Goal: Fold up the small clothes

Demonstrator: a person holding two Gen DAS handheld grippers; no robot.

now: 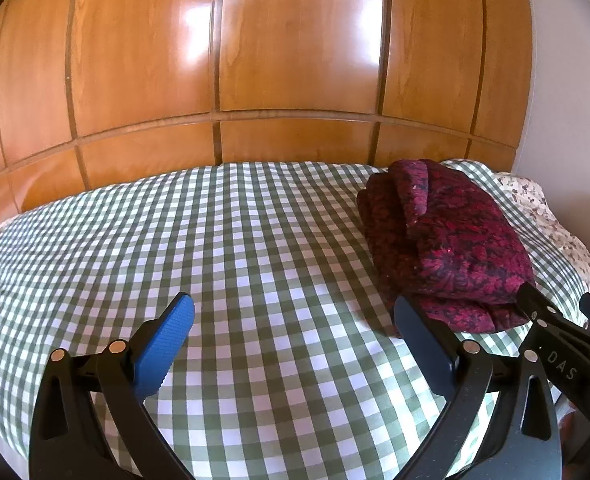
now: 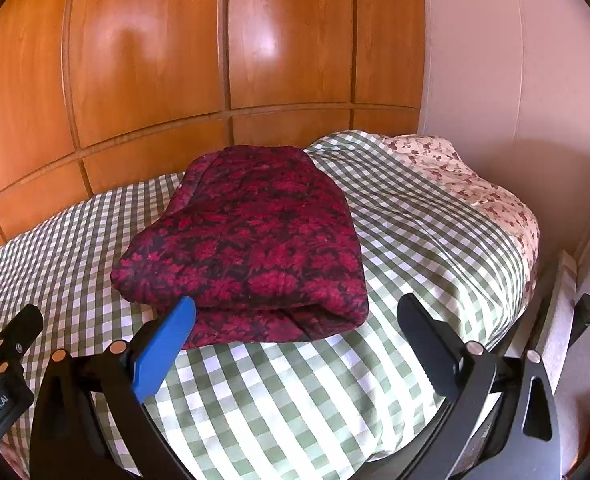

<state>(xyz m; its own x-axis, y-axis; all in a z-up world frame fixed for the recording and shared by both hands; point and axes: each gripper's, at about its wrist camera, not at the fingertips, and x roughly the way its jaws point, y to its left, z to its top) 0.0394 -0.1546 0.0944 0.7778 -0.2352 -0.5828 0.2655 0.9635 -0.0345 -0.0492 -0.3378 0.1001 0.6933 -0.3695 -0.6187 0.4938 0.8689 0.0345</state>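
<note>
A dark red floral garment [image 1: 451, 248] lies folded in a thick bundle on the green-and-white checked bedspread [image 1: 235, 248], toward the right. In the right wrist view the garment [image 2: 251, 240] sits just beyond the fingers, on the bedspread [image 2: 415, 240]. My left gripper [image 1: 293, 312] is open and empty over bare bedspread, left of the bundle. My right gripper [image 2: 295, 312] is open and empty, its blue-padded left finger [image 2: 167, 348] close to the bundle's near edge. The right gripper also shows at the right edge of the left wrist view [image 1: 563, 308].
Glossy wooden wardrobe panels [image 1: 255, 60] stand behind the bed. A floral sheet or pillow [image 2: 475, 188] lies at the bed's right end beside a white wall [image 2: 515, 60]. The bed's edge drops off at the right [image 2: 535, 280].
</note>
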